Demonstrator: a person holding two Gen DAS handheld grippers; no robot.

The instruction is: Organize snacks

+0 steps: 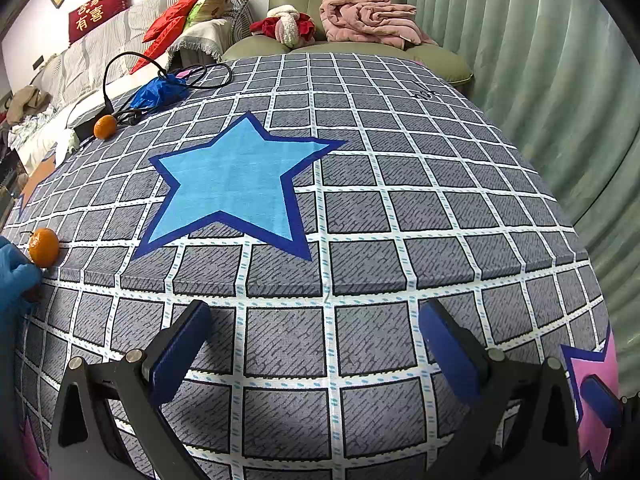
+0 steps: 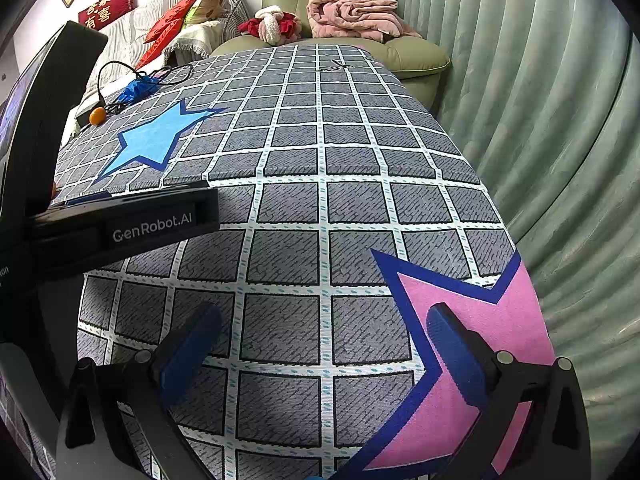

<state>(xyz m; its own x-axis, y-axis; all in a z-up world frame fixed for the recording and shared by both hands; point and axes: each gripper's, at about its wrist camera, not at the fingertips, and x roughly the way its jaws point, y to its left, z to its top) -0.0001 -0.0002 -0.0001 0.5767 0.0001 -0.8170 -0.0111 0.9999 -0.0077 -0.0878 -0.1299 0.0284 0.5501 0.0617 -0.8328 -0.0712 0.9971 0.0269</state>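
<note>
Two small oranges lie on the grey checked tablecloth [image 1: 360, 208]. One orange [image 1: 43, 245] is at the left edge, next to a blue-gloved hand [image 1: 14, 280]. The other orange [image 1: 105, 126] is at the far left, by black cables; it also shows in the right wrist view [image 2: 96, 116]. My left gripper [image 1: 316, 344] is open and empty, above the near part of the table. My right gripper [image 2: 324, 344] is open and empty, over the edge of a pink star [image 2: 472, 320]. The left gripper's body [image 2: 120, 224] crosses the right view's left side.
A blue bag [image 1: 158, 94] and looped black cables [image 1: 168, 76] lie at the far left corner. A green armchair [image 1: 332, 4] with a pink blanket [image 1: 368, 20] stands behind the table. A green curtain [image 1: 560, 100] hangs along the right. A big blue star [image 1: 232, 184] marks the cloth.
</note>
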